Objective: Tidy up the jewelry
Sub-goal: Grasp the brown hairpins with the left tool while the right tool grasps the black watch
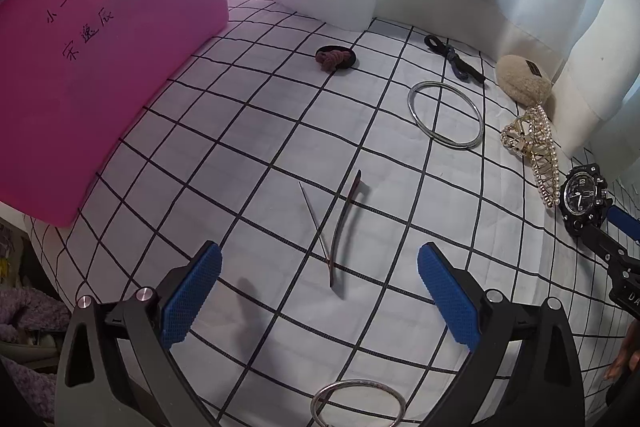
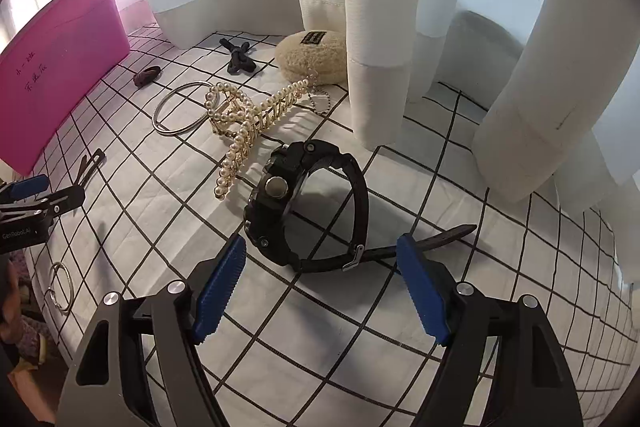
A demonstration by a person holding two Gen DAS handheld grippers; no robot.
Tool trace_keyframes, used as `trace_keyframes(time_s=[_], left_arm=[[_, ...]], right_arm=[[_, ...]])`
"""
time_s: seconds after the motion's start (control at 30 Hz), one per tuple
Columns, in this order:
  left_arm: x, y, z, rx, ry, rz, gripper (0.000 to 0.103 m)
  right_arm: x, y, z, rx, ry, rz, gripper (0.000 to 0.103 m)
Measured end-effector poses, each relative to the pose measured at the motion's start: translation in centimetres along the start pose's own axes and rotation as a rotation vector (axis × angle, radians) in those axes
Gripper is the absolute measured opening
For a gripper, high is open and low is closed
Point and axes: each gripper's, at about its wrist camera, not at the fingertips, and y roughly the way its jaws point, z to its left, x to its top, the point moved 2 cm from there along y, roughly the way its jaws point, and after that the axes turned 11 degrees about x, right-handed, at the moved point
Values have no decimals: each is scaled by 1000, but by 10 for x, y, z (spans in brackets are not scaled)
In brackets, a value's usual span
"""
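Observation:
My left gripper [image 1: 320, 291] is open and empty, just short of a thin dark hair clip [image 1: 342, 227] lying on the checked cloth. My right gripper [image 2: 320, 279] is open, its blue pads either side of the strap of a black watch [image 2: 308, 203] that stands on its edge; the watch also shows at the right in the left wrist view [image 1: 584, 193]. A pearl claw clip [image 2: 248, 123], a silver bangle [image 2: 182, 107] and a pink bin [image 2: 60, 67] lie to the left beyond it. The bin [image 1: 100, 75] stands left of my left gripper.
Two hair ties [image 1: 336, 59] [image 1: 454, 59] and a beige fluffy pouch [image 1: 522, 79] lie at the back. A second silver ring [image 1: 358, 403] sits under my left gripper. White curtains [image 2: 380, 27] hang onto the cloth behind the watch. The table edge is at the left.

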Motion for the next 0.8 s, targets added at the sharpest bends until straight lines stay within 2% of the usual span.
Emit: trace_keyframes(time_s=[0.23, 0.43, 0.67, 0.73, 0.8], left_arm=[[1, 7, -4, 4, -3, 5, 97], [5, 18, -4, -26, -37, 35, 97], [11, 24, -13, -2, -3, 3, 97], [11, 23, -11, -2, -12, -7, 95], [9, 20, -10, 3, -13, -25, 84]], right_arm=[[8, 18, 1, 9, -73, 34, 74], [9, 32, -1, 21, -92, 61, 74], [7, 33, -4, 32, -86, 18, 74], [5, 31, -4, 30, -87, 5, 74], [3, 28, -5, 36, -89, -6, 73]])
